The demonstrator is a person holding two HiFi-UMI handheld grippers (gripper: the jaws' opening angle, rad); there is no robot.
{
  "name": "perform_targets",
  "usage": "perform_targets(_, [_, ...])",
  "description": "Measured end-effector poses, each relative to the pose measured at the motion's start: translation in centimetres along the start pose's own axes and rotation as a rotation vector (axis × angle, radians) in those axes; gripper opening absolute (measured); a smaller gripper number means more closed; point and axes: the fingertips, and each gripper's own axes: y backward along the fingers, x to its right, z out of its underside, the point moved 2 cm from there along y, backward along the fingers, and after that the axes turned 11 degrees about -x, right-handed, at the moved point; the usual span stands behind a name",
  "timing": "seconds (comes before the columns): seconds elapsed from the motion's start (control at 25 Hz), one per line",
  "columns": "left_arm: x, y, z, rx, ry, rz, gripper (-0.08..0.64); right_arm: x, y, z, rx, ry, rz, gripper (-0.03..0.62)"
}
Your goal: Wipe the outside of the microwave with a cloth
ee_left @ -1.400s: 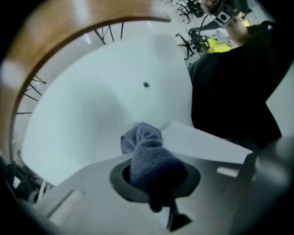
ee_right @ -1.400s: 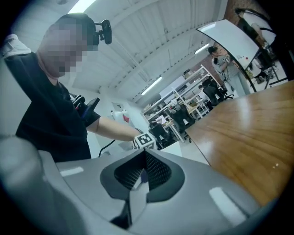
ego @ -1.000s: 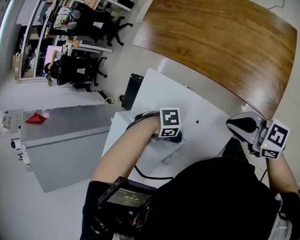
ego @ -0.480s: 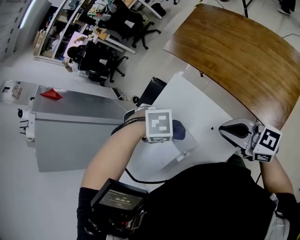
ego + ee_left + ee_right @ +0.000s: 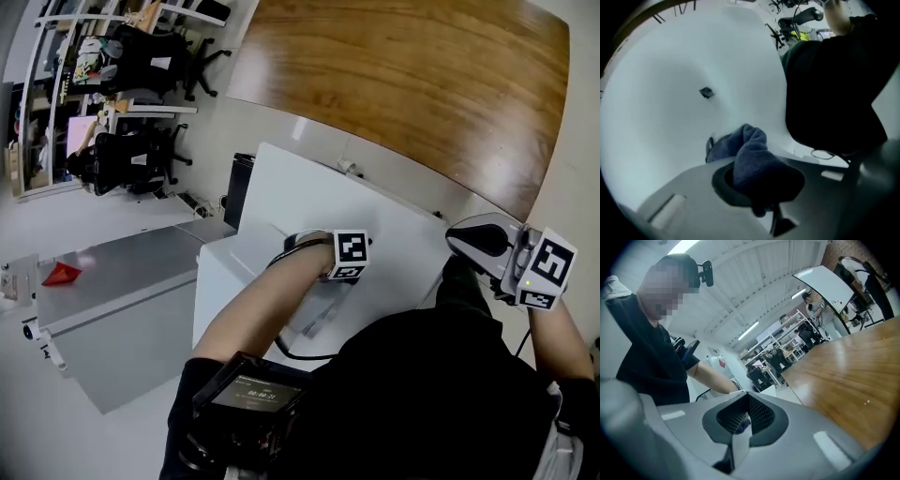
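Fingers of the left gripper (image 5: 757,197) pinch the blue cloth (image 5: 747,154) on the white microwave (image 5: 661,122). Right gripper (image 5: 740,420) fingers press together, empty. Wiping looks partly done.

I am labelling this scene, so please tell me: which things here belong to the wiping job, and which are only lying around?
In the job: blue cloth, left gripper clamped on it, white microwave.
Lying about: wooden table, grey cabinet, red object on it, office chairs, right gripper, shut and empty.
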Motion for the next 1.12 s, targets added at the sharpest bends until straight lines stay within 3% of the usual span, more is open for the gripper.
perform_targets(0.16, [1.7,0.4,0.2,-0.023,-0.027,0.070,0.052,0.4,0.5,0.7,-0.003,-0.015,-0.002,0.005])
perform_targets(0.32, [8.5,4.1,3.0,-0.022,-0.091,0.080,0.051,-2.0,0.0,-1.6,-0.004,0.027,-0.037,0.005])
perform_targets(0.56, [17.7,10.2,9.3,0.162,-0.043,-0.032,0.049,-8.9,-4.7,-8.4,0.005,0.221,-0.178,0.005])
perform_targets(0.68, [22.1,9.4,12.6,0.218,-0.035,-0.077,0.051,-13.0,-7.4,-10.3,0.000,0.312,-0.238,0.005])
perform_targets(0.8, [23.6,8.6,14.4,0.452,0.095,-0.265,0.052,-17.0,-8.6,-10.9,-0.006,0.378,-0.274,0.005])
perform_targets(0.96, [25.8,7.5,17.0,0.916,0.316,-0.539,0.054,-22.1,-8.7,-9.6,-0.035,0.462,-0.288,0.005])
perform_targets(1.12, [31.0,1.7,16.9,1.368,0.387,-0.652,0.054,-28.3,-8.3,-4.3,-0.080,0.430,-0.258,0.005])
